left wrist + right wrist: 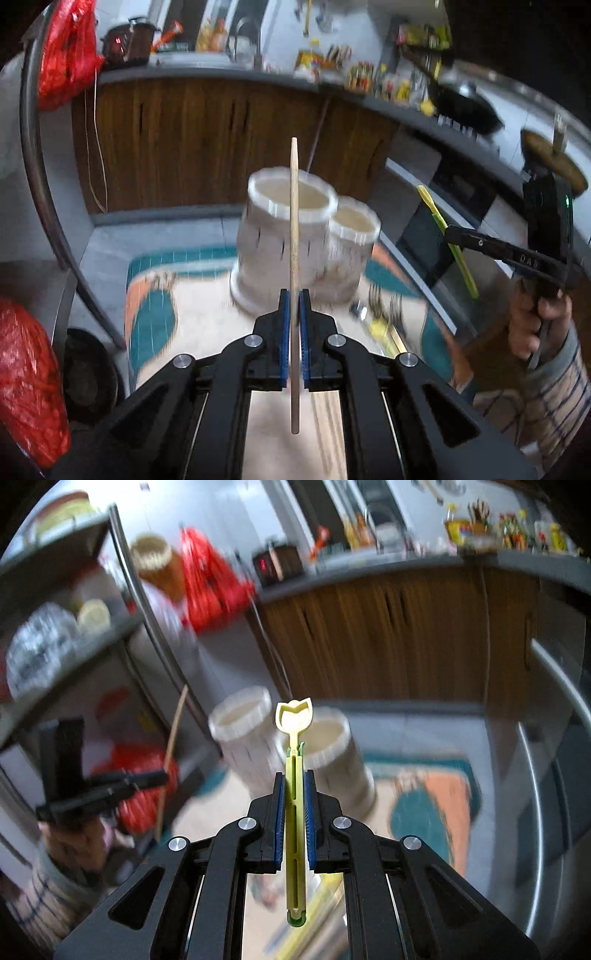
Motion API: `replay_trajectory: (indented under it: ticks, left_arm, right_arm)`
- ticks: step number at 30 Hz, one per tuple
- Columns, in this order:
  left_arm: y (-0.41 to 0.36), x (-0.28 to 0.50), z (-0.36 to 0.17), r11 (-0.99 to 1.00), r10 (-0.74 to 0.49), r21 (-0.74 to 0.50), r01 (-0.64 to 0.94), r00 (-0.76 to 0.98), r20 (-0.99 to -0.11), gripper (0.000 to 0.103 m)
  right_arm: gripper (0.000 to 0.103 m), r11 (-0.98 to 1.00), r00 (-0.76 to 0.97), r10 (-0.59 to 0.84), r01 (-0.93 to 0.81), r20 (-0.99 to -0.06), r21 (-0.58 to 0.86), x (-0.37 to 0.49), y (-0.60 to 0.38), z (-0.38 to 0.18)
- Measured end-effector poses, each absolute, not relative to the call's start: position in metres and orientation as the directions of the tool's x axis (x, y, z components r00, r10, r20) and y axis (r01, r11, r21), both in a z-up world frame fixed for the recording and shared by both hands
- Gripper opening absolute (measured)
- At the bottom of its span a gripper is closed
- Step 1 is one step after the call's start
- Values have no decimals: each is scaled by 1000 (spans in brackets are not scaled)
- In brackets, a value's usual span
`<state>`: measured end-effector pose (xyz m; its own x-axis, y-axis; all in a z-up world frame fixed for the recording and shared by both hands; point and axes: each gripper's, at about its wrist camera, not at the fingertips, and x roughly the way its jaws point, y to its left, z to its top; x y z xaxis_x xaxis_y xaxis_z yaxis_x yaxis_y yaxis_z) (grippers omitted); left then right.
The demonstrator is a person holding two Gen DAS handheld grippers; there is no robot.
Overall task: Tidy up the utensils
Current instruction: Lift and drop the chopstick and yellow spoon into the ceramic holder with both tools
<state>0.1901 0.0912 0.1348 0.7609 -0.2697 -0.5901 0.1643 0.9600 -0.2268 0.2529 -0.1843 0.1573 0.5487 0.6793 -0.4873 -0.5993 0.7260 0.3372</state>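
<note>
Blue-padded fingers (284,317) of the left gripper (294,295) are pinched tight on a thin pale wooden chopstick (294,236), which stands upright between them, its tapered tip well above the pads and its blunt end hanging below. From the right wrist view, the right gripper (294,777) has its blue-padded fingers (279,812) pressed onto a slim yellow-green plastic utensil with a tulip-shaped head (294,716), also held upright, the head above the pads and a green cap at its lower end. Beyond both pairs of fingers stand two white cylindrical plastic utensil holders with slotted walls (284,236), touching side by side, both looking empty inside; they sit on a mat patterned in teal, orange and cream (155,317). On that mat, to the right of the holders in the left wrist view, lie metal forks (384,302), blurred. At the right edge of the same view the person's right hand (535,325), in a striped sleeve, grips the handle of the other tool. Farther back runs a wooden-fronted cabinet (207,140) under a grey counter (207,72) crowded with bottles and packets, a black wok (461,101) sits at the right, and red plastic bags (66,51) hang at the left.
</note>
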Motion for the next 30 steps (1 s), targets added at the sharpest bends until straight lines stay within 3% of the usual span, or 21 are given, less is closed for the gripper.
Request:
replay_trajectory:
  ticks: [5, 8, 15, 21, 30]
  left_arm:
    - [88, 206, 164, 959, -257, -235, 159, 837, -483, 4]
    - [82, 221, 176, 962, -242, -226, 154, 866, -438, 4]
    - [79, 271, 184, 964, -212, -232, 131, 904, -371, 5]
    - [72, 305, 171, 967, -201, -222, 126, 910, -363, 5]
    - [71, 284, 138, 972, -175, -212, 102, 915, -363, 5]
  right_arm:
    - [10, 703, 617, 711, -611, -338, 363, 264, -178, 171]
    - [10, 701, 638, 711, -612, -295, 366, 280, -168, 170]
    - [10, 746, 688, 665, -604, -290, 281, 318, -140, 157]
    - [10, 779, 718, 627, -581, -302, 236, 342, -126, 139]
    - [10, 811, 745, 580, -565, -328, 151, 326, -122, 106]
